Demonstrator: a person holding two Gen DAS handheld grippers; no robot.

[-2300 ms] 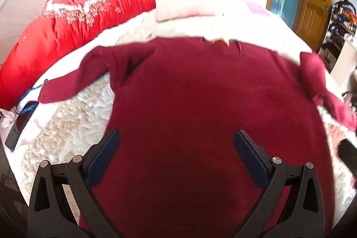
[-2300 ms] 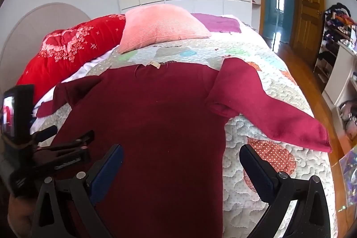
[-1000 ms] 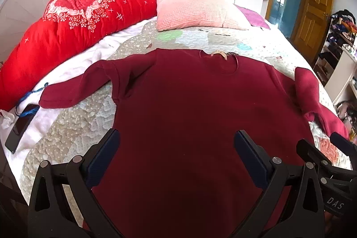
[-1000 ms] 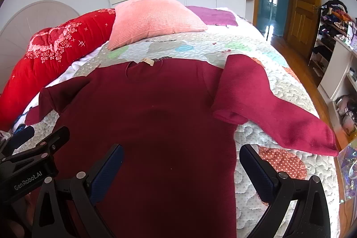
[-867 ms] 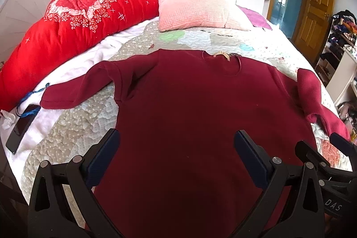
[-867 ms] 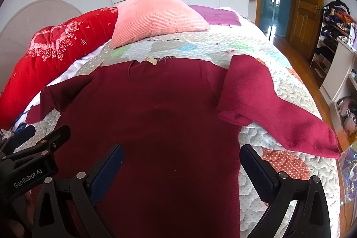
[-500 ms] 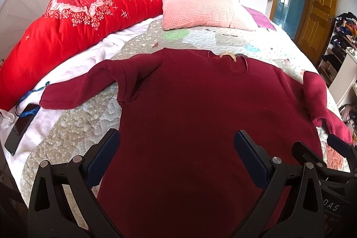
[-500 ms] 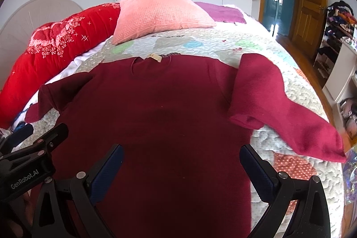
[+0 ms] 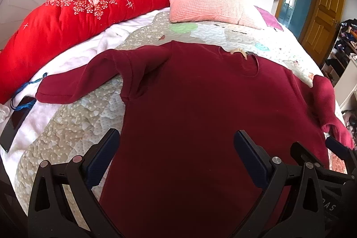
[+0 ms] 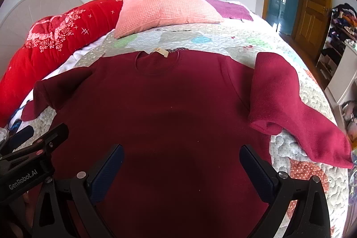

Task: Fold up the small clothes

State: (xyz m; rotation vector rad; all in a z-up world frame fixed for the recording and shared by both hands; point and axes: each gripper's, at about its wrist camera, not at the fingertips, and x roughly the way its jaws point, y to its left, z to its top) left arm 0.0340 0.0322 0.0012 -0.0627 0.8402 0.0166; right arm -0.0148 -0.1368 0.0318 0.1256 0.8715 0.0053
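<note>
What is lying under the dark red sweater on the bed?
The sweater lies flat on a patchwork quilt, which shows all around its body and sleeves. Whatever is directly beneath the sweater's body is covered and cannot be seen.

White lettering reading "GenRobot.AI" runs along the black body of the left tongs (image 10: 33, 144), seen from the right wrist. From the left wrist, the letters "DAS" show on the right tongs (image 9: 330, 153), the rest cut off.
</note>
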